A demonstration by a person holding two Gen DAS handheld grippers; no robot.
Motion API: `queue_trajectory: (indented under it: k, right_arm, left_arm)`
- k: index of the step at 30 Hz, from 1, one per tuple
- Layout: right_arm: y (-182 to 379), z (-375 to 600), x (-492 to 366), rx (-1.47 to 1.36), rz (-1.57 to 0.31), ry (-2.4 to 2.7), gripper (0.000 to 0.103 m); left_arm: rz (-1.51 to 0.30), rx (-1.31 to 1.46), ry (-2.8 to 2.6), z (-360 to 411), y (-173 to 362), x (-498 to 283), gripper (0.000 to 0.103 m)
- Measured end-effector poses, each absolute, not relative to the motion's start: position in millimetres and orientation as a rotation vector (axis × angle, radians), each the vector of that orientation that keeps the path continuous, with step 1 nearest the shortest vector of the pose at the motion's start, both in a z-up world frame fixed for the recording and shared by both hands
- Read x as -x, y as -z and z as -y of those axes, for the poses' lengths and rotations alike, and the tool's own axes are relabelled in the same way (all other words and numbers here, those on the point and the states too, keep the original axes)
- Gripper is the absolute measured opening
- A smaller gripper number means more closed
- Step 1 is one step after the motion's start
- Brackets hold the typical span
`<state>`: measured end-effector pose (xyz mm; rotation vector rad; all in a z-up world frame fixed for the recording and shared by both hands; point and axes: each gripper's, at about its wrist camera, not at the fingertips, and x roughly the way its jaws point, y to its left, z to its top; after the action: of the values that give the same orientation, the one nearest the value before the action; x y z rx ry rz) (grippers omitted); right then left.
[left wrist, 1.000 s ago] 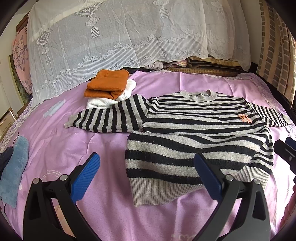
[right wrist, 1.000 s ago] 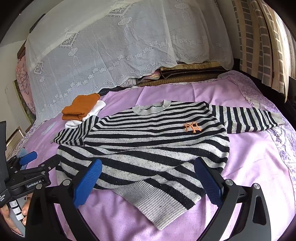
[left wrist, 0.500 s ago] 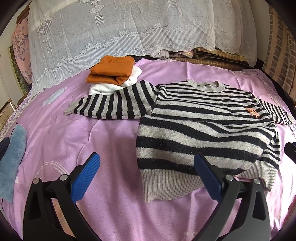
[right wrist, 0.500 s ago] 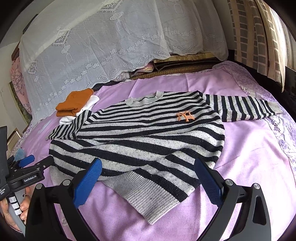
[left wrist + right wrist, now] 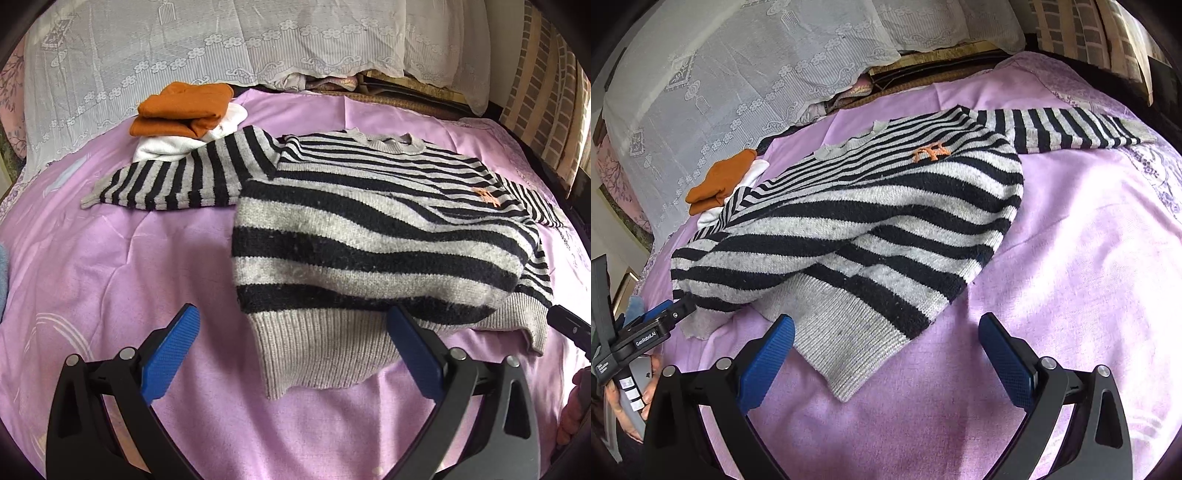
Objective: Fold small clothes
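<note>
Pink bedsheet (image 5: 110, 266) covers the bed on which we work, with white lace curtain (image 5: 147, 44) hanging behind its far edge. Our left gripper (image 5: 291, 343) hovers just above the sheet at the near edge, its blue pads spread wide and holding nothing; the right pad sits just over the grey ribbed hem of the sweater (image 5: 369, 240). Our right gripper (image 5: 886, 350) is likewise spread wide and empty, with the hem's near corner lying between its pads. In the right wrist view we see a hand (image 5: 624, 413) at the left edge gripping the handle of the left gripper.

Beyond the grippers, the black-and-grey striped sweater lies face up across the middle of the bed, its lower body bunched into a raised fold, an orange logo (image 5: 931, 152) on the chest. One sleeve stretches toward the bed's left side, the other toward the right.

Past the left sleeve, an orange garment (image 5: 181, 110) rests folded on a white one (image 5: 166, 146), near the far left corner.
</note>
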<state>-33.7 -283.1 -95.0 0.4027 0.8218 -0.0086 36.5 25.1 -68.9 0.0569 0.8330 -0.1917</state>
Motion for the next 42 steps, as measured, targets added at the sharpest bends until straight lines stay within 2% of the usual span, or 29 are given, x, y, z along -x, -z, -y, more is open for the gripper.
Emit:
queue_trajectory:
  k: [8,12,14,19,21,22,23,24,25,26,27,31,35,40,42]
  right_arm:
    - [104.8,288.4,33.7,-0.601,-0.811,-0.181,0.099]
    - [106.2,280.2,27.3,-0.604,-0.829,-0.211,0.090]
    - [107.7,281.8,24.0,-0.619,-0.830,-0.208,0.082]
    - [109.7,287.5,18.6,-0.670,-0.823,-0.222,0.081]
    - [109.9,287.2,15.1,-0.676,-0.823,-0.226,0.075]
    - [110.6,287.6,13.7,-0.681,-0.825,-0.233,0.065]
    - [112.8,289.0,12.3,-0.704,-0.830,-0.254,0.043]
    - [116.7,290.7,11.3,-0.741,-0.839,-0.291,0.028]
    - [121.2,293.0,11.0,-0.782,-0.852,-0.319,0.008]
    - [122.0,294.6,13.1,-0.795,-0.855,-0.320,0.008]
    - [118.5,295.4,16.5,-0.779,-0.849,-0.318,0.008]
    - [78.4,299.4,44.6,-0.631,-0.822,-0.318,0.007]
    - [58.2,323.2,81.9,-0.592,-0.901,-0.302,0.007]
    - [95.7,329.9,113.4,-0.557,-1.065,-0.242,0.009]
    - [104.7,330.8,115.2,-0.559,-1.070,-0.233,0.008]
  left_arm:
    - [-0.966,0.227,0.366,-48.5,91.8,-52.2,0.098]
    - [-0.974,0.231,0.418,-46.5,96.1,-50.6,0.098]
    - [-0.981,0.227,0.436,-46.7,97.8,-49.2,0.098]
    - [-1.020,0.336,0.476,-65.8,106.0,-60.1,0.098]
    - [-1.012,0.371,0.500,-67.2,103.9,-70.0,0.098]
    - [-1.010,0.362,0.518,-64.8,103.1,-74.7,0.088]
    - [-1.019,0.355,0.534,-61.3,103.4,-77.8,0.076]
    - [-1.035,0.351,0.555,-57.9,103.4,-79.2,0.053]
    - [-1.039,0.344,0.568,-55.4,102.6,-78.2,0.029]
    - [-1.036,0.330,0.576,-53.3,100.9,-75.5,0.015]
    - [-1.032,0.308,0.573,-51.2,98.1,-71.9,0.007]
    - [-0.999,0.306,0.636,-61.8,71.4,-46.8,0.006]
    - [-1.052,0.283,0.717,-65.2,61.3,-13.3,0.007]
    - [-1.191,0.221,0.672,-57.7,108.0,17.0,0.009]
    - [-1.182,0.257,0.673,-63.6,114.1,18.7,0.011]
